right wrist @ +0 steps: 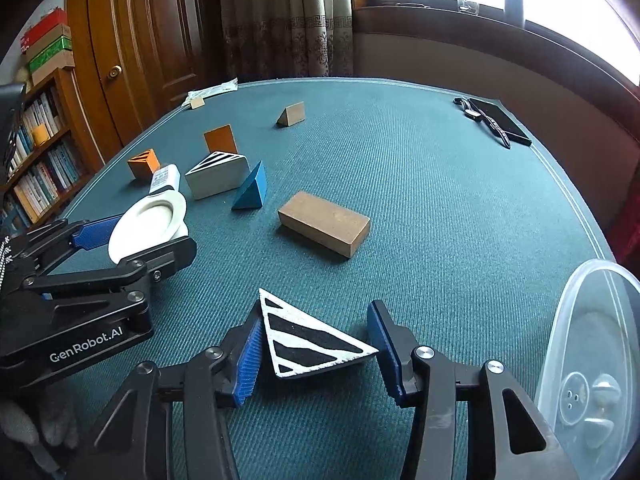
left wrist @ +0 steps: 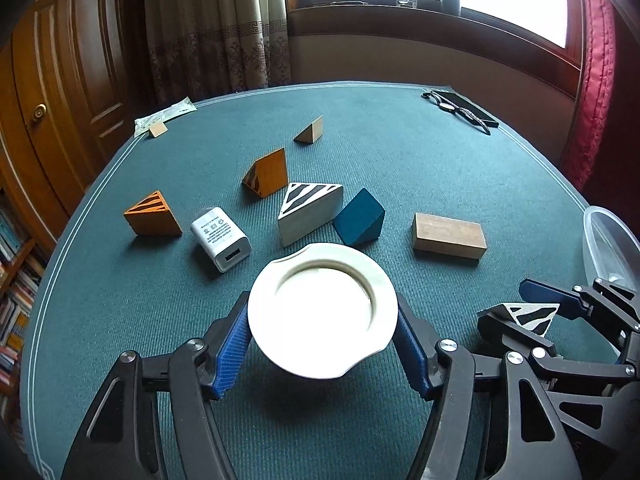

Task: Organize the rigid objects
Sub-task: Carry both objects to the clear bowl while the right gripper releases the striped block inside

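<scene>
My left gripper [left wrist: 322,314] is shut on a white round lid [left wrist: 316,332], its blue pads pressing the rim from both sides just above the green table [left wrist: 400,152]. My right gripper [right wrist: 316,320] is shut on a flat triangular block [right wrist: 308,336] with black and white stripes, held near the table's front. On the cloth lie a brown rectangular block [right wrist: 324,228], a blue wedge [right wrist: 250,188], a larger striped wedge [left wrist: 310,210], a white USB charger [left wrist: 220,238], two orange wedges [left wrist: 152,214] [left wrist: 266,174] and a plain wooden wedge [left wrist: 310,132].
A clear plastic container [right wrist: 592,360] stands at the front right edge, right of my right gripper. A dark phone with a watch [right wrist: 492,122] lies at the far right corner. A small wooden piece [left wrist: 158,130] and a wrapper sit at the far left edge.
</scene>
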